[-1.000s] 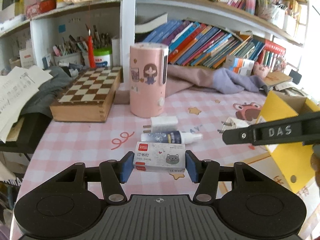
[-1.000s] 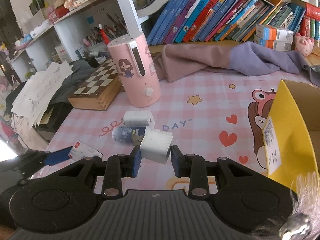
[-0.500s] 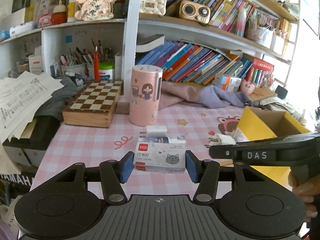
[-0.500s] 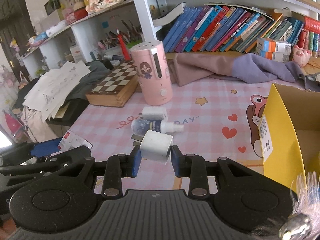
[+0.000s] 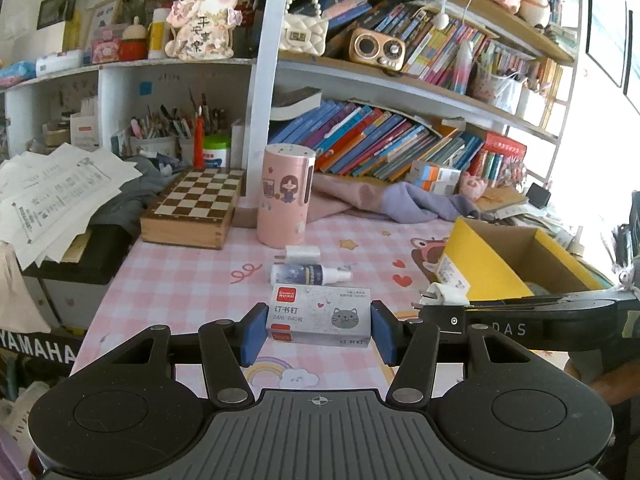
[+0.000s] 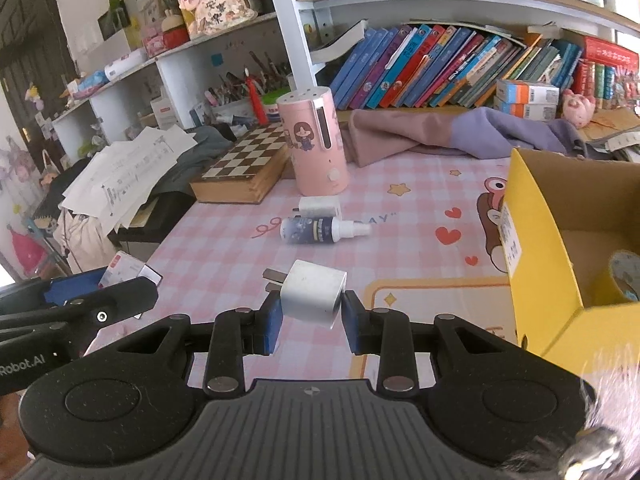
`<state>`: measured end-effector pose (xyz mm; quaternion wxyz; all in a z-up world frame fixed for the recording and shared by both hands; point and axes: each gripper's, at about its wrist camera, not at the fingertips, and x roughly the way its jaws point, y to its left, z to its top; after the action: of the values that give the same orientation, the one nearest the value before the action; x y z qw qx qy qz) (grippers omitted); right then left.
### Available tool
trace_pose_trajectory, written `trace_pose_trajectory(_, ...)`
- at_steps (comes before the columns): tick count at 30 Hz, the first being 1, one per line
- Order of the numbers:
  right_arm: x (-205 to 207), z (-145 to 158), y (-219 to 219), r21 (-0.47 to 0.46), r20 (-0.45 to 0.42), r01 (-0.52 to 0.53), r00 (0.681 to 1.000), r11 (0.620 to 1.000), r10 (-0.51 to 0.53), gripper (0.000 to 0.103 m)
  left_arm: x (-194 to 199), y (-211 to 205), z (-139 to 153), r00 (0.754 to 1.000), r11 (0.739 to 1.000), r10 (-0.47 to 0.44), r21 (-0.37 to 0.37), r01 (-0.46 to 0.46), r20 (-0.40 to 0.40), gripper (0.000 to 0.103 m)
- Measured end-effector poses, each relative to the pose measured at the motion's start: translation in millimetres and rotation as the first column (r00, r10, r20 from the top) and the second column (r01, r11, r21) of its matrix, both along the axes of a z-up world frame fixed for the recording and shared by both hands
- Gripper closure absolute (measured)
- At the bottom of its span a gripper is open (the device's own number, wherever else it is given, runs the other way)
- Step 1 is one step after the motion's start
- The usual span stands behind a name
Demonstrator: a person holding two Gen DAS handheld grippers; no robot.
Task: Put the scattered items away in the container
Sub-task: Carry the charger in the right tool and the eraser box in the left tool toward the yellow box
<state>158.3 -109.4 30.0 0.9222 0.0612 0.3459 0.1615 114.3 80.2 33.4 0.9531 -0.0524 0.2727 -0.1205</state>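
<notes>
Left gripper (image 5: 318, 330) clamped on staple box (image 5: 319, 315), held crosswise between the blue pads above the pink checked tablecloth (image 5: 188, 284); right gripper (image 6: 312, 317) clenched on white charger plug (image 6: 313, 297), prongs pointing left, yellow cardboard box (image 6: 536, 248) just right

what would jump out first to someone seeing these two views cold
Each pair of tongs is clamped on something lifted off the pink checked tablecloth: the left tongs hold a staple box with a cat on it, the right tongs a white plug adapter. To the right stands the open yellow cardboard box, a tape roll inside. Behind, a spray bottle lies before a tall pink canister.
</notes>
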Motion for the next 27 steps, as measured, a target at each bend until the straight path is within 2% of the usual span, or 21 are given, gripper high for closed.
trace_pose_trajectory(17,-76,6,-6,-0.003,0.042,0.04,0.998,0.999,-0.04,0.073,-62,-4,4,0.999,0.999,-0.043,-0.012,0.043,0.021,0.05)
trace_pose_trajectory(27,-113,-5,-24,-0.003,0.004,0.114,0.993,0.993,-0.114,0.073,-81,-17,-3,0.993,0.993,-0.114,-0.015,0.114,-0.009,0.05)
